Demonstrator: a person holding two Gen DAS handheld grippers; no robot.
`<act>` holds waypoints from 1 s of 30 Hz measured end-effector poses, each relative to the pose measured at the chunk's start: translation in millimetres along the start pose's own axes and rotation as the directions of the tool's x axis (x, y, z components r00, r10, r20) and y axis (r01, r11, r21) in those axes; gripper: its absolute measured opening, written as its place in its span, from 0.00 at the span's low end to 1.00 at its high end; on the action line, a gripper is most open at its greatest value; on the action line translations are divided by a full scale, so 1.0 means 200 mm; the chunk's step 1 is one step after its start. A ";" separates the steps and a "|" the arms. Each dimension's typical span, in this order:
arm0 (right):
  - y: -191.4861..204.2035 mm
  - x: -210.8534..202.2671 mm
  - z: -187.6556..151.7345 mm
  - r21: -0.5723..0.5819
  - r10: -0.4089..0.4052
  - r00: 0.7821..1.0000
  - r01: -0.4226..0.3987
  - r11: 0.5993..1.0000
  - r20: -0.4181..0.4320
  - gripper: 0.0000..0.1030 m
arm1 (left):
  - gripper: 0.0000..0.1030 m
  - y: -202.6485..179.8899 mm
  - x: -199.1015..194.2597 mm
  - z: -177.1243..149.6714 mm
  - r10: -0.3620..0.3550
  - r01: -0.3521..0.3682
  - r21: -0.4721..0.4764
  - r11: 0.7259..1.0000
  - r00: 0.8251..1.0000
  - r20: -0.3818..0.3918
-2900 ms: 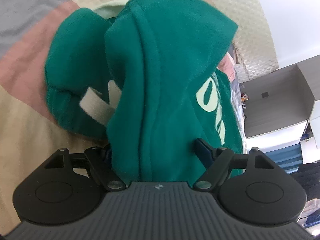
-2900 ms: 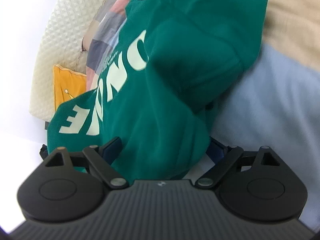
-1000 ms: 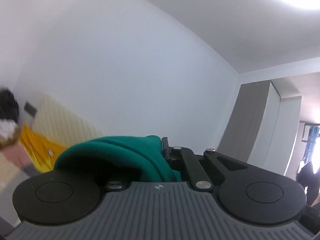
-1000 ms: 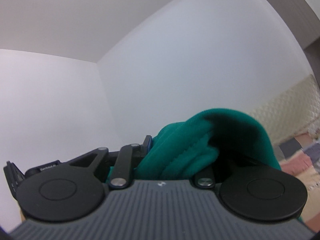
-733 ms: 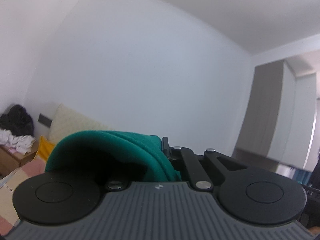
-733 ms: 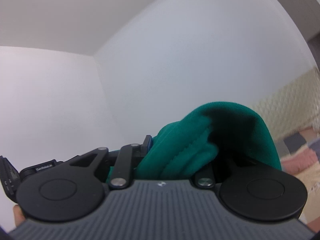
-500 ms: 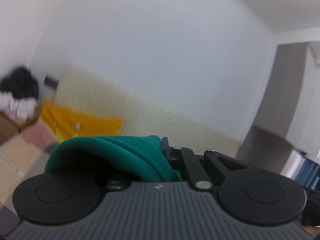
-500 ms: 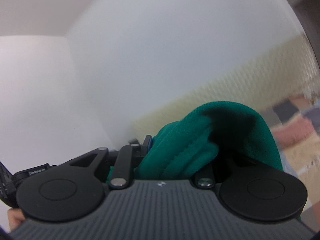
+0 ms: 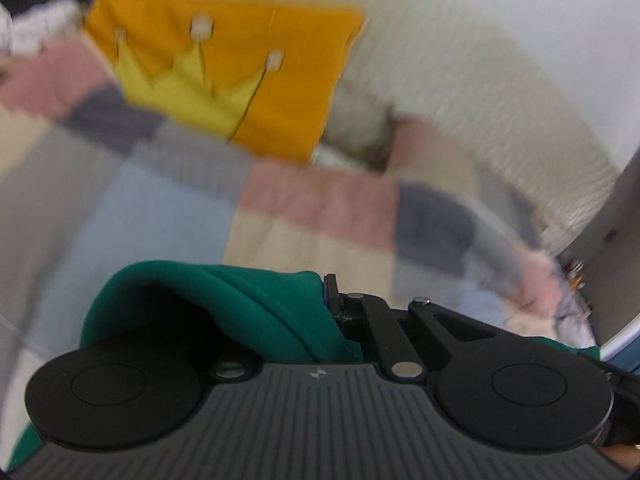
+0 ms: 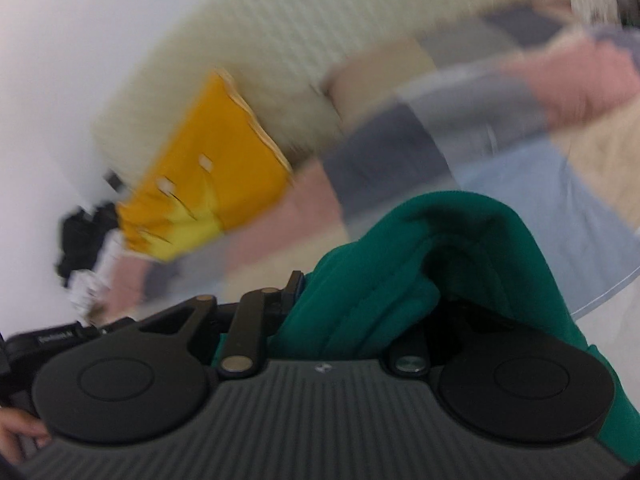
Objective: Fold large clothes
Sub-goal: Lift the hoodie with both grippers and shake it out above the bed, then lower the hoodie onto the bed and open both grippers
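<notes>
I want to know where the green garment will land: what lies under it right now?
Beyond the green garment, the patchwork bedspread shows, with an orange cushion further back. What lies directly beneath the cloth is hidden by it and by the gripper bodies.

Both wrist cams look fwd/down at bed (image 9: 304, 240) from close above, sharing yellow pillow (image 9: 256, 68) and headboard (image 10: 320, 32).

Left hand-held gripper (image 9: 320, 308) and right hand-held gripper (image 10: 320, 312) both pinch cloth, angled downward.
</notes>
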State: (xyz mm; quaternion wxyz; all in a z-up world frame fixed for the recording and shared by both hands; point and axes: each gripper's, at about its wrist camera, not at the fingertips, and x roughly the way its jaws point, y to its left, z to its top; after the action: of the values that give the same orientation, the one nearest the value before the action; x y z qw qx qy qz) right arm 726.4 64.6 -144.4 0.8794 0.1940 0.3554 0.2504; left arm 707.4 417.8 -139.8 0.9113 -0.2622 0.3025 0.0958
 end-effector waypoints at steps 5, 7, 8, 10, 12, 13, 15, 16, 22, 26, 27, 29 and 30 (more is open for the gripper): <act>-0.05 0.25 -0.09 -0.071 -0.051 0.994 0.044 0.997 -0.095 0.28 | 0.05 0.18 0.38 -0.04 0.028 -0.028 0.001 1.000 0.989 -0.148; -0.08 0.33 -0.10 -0.098 -0.064 0.992 0.054 0.994 -0.112 0.28 | 0.07 0.24 0.49 -0.08 0.026 -0.028 -0.011 1.000 0.984 -0.178; -0.09 0.34 -0.11 -0.105 -0.068 0.991 0.056 0.993 -0.118 0.29 | 0.08 0.25 0.49 -0.11 0.025 -0.026 -0.003 1.000 0.983 -0.185; -0.09 0.34 -0.13 -0.111 -0.071 0.990 0.058 0.992 -0.119 0.29 | 0.08 0.25 0.47 -0.13 0.015 -0.009 0.031 0.999 0.982 -0.189; -0.07 0.35 -0.13 -0.127 -0.079 0.989 0.063 0.990 -0.128 0.31 | 0.09 0.26 0.46 -0.13 0.000 0.010 0.049 0.999 0.980 -0.199; -0.07 0.35 -0.12 -0.127 -0.083 0.988 0.067 0.990 -0.132 0.31 | 0.09 0.26 0.45 -0.12 -0.008 0.018 0.050 0.999 0.979 -0.205; -0.06 0.36 -0.11 -0.125 -0.094 0.985 0.076 0.989 -0.144 0.32 | 0.13 0.24 0.41 -0.10 -0.013 0.027 0.059 0.998 0.976 -0.216; -0.05 0.36 -0.11 -0.124 -0.100 0.984 0.082 0.989 -0.149 0.32 | 0.16 0.23 0.40 -0.09 -0.004 0.020 0.066 0.998 0.973 -0.230; 0.02 0.26 -0.10 -0.107 -0.094 0.983 0.078 0.991 -0.157 0.73 | 0.68 0.11 0.13 -0.05 0.014 0.009 0.108 0.994 0.977 -0.214; 0.11 0.05 -0.14 -0.134 -0.091 0.987 0.074 0.988 -0.129 0.82 | 0.69 0.08 -0.08 -0.07 0.030 -0.009 0.129 0.992 0.986 -0.166; 0.14 -0.02 -0.16 -0.142 -0.081 0.989 0.063 0.988 -0.122 0.82 | 0.69 0.07 -0.15 -0.08 0.030 -0.010 0.132 0.991 0.988 -0.151; 0.19 -0.16 -0.20 -0.168 -0.080 0.992 0.063 0.984 -0.098 0.82 | 0.69 0.05 -0.31 -0.11 0.025 -0.009 0.127 0.992 0.992 -0.121; 0.22 -0.24 -0.22 -0.183 -0.084 0.993 0.068 0.981 -0.083 0.82 | 0.69 0.04 -0.39 -0.13 0.023 -0.009 0.126 0.992 0.993 -0.112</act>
State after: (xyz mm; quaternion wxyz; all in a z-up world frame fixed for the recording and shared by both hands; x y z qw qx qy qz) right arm 650.7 79.2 -125.9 0.8853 0.0886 0.3779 0.2562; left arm 630.3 409.9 -113.9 0.9065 -0.2073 0.3613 0.0689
